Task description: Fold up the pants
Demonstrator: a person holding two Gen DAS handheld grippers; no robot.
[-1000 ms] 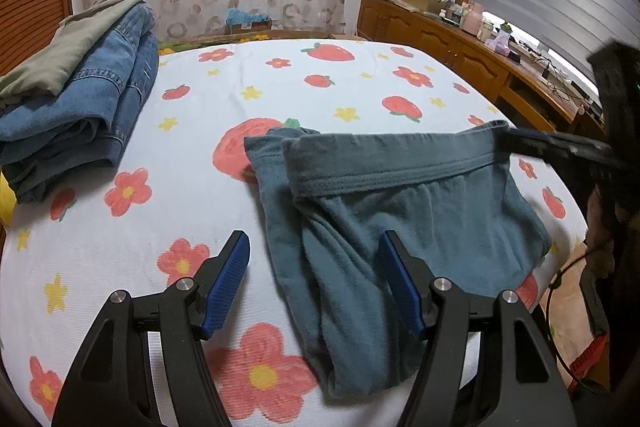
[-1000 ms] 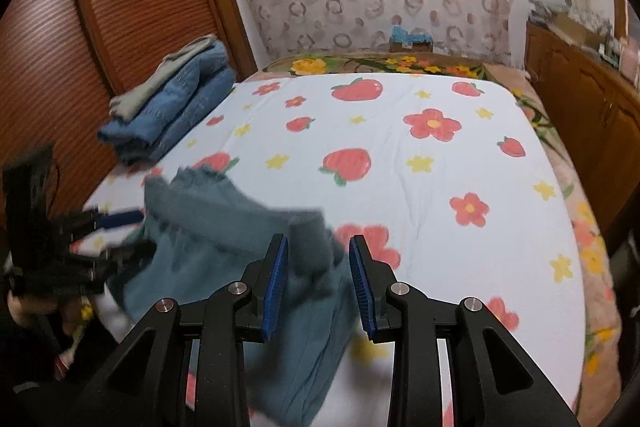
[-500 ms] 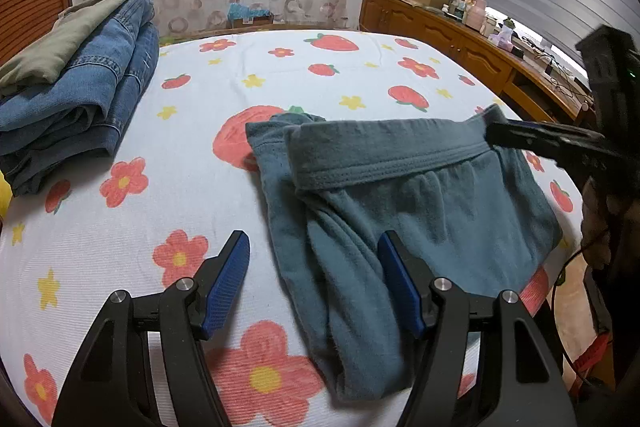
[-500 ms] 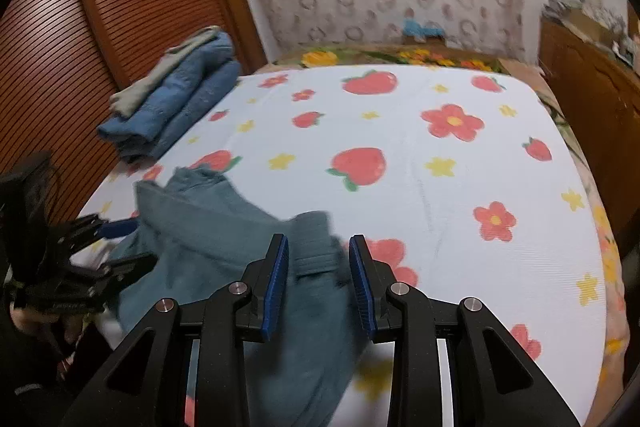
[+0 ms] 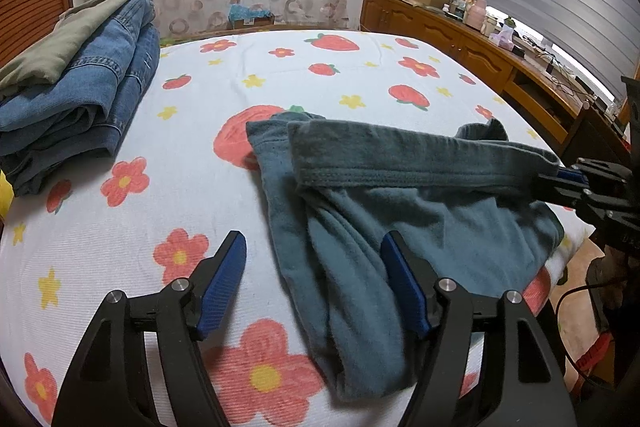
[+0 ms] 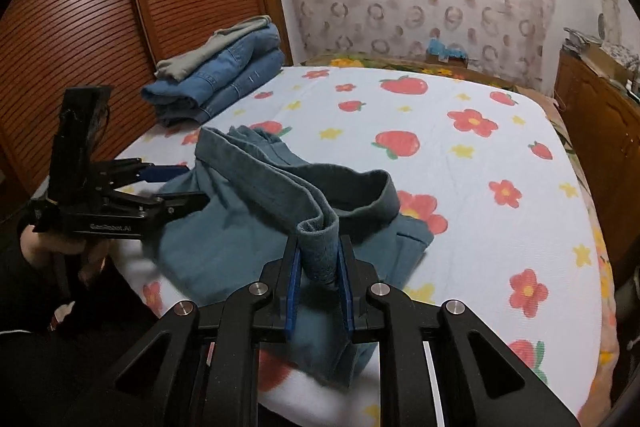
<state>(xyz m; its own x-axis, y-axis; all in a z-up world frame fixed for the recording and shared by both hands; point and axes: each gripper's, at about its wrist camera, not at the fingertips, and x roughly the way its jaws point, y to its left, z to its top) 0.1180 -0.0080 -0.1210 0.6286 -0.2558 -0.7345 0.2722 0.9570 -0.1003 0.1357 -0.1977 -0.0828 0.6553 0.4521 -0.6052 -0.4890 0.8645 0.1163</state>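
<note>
Teal-grey pants (image 5: 420,203) lie rumpled on the flowered bed sheet, waistband (image 5: 400,159) stretched across. In the left wrist view my left gripper (image 5: 314,279) is open and empty, its jaws straddling a pant leg just above the cloth. My right gripper (image 5: 568,177) comes in from the right, shut on the waistband's end. In the right wrist view the right gripper (image 6: 318,267) pinches a fold of the waistband (image 6: 320,251) and holds it lifted, with the pants (image 6: 224,227) spread beneath. The left gripper (image 6: 188,187) shows open at the left edge of the pants.
A stack of folded jeans with an olive garment on top (image 5: 72,83) sits at the bed's far left, also in the right wrist view (image 6: 216,79). A wooden dresser (image 5: 480,47) runs along the right. A slatted wooden wardrobe door (image 6: 120,7) stands left of the bed.
My right gripper has closed on the waistband end and drawn it toward the bed's near edge, pulling the band taut. The left gripper stays open over the pant leg.
</note>
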